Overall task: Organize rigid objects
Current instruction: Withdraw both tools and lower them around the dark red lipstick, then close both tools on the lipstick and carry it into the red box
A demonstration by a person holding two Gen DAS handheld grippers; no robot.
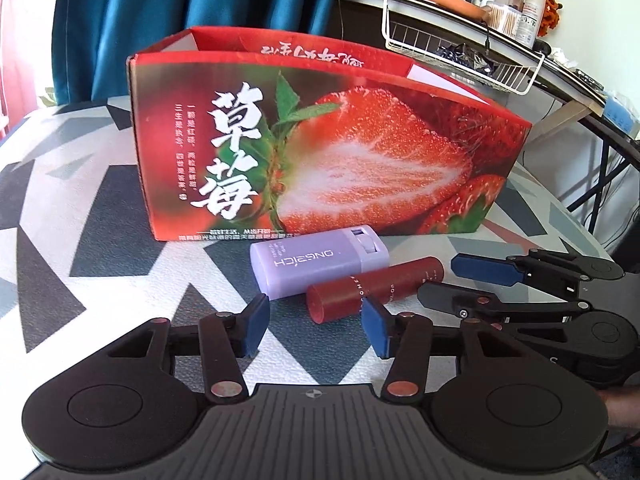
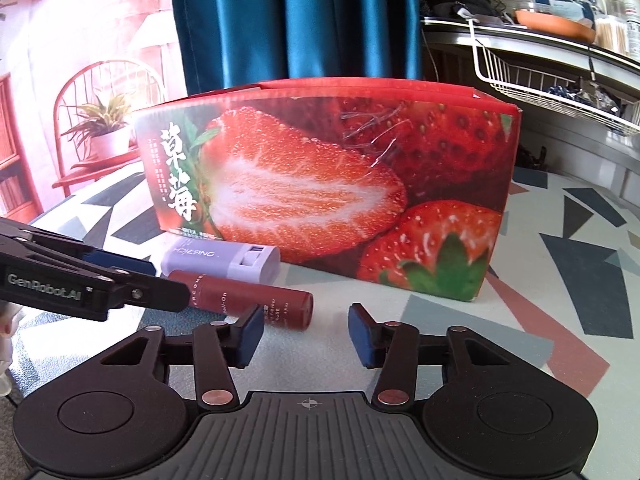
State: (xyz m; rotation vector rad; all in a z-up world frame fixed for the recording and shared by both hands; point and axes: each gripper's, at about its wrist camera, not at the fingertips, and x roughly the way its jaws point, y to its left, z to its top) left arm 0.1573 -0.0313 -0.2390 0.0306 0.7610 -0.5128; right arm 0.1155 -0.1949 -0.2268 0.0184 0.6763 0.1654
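Your left gripper (image 1: 314, 326) and right gripper (image 2: 306, 334) hover part-spread, empty: straddle the red tube (image 1: 376, 286) squarely (beside the purple case (image 1: 320, 262)), then box (image 1: 320, 152) it.

Strawberry box (image 1: 320, 152): "草莓". Lilac case (image 1: 320, 266): seemingly "ONGAICH", upside down. Left tongs (image 2: 132, 280) arm: "GenRobot.AI".

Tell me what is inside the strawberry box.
The strawberry box is open on top. The left wrist view shows only its red inner back wall with printed characters and a white flap. The tall front wall hides the floor, so any contents cannot be seen.
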